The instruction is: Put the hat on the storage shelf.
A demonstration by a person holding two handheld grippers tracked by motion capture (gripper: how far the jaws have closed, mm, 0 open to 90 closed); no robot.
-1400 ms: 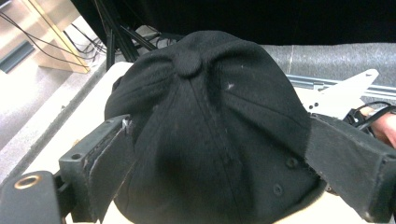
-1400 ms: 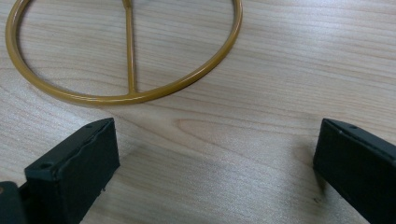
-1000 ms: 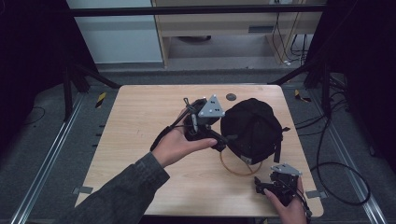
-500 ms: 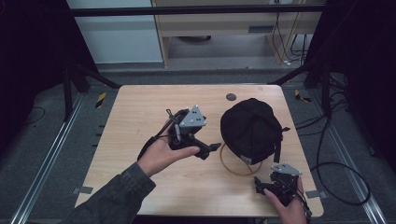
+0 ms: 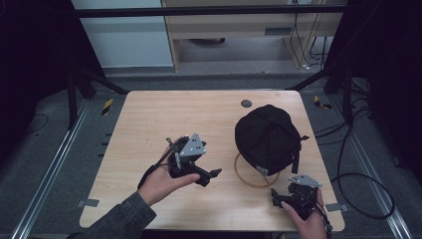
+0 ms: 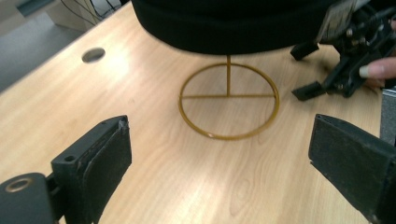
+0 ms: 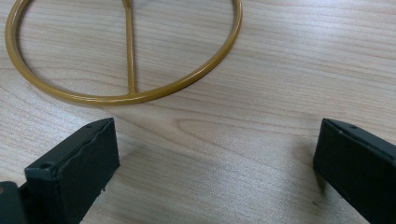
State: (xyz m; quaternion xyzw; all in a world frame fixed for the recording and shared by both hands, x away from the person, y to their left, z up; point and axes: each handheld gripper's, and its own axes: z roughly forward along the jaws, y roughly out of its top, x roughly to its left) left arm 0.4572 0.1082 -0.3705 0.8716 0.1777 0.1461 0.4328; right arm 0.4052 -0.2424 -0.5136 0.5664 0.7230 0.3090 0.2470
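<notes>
Black cap (image 5: 268, 137) sits on a brass-coloured wire stand (image 5: 252, 174) on the right half of the wooden table (image 5: 144, 119), its crown domed and a strap end hanging down its right side. Stand base is a flat ring with a crossbar and a thin upright post; in the left gripper view the ring (image 6: 229, 100) lies flat on the wood with the cap's dark brim (image 6: 233, 28) overhanging it. Left gripper (image 5: 211, 175) is held in the person's left hand (image 5: 161, 181) above the table left of the stand, jaws pointing toward the cap; both pads stand wide apart with nothing between them, bare wood showing in the gap. Grey three-cornered plate sits on top of it. Right gripper (image 5: 277, 198) is held low at the near right edge of the table in the right hand (image 5: 304, 219), just beside the ring's near side; its jaws are likewise spread wide and hold nothing, with the ring's near arc (image 7: 126, 95) just beyond the tips. Small round hole (image 5: 246, 103) in the tabletop lies behind the cap. Black cable (image 5: 358, 194) loops on the floor to the right of the table.
</notes>
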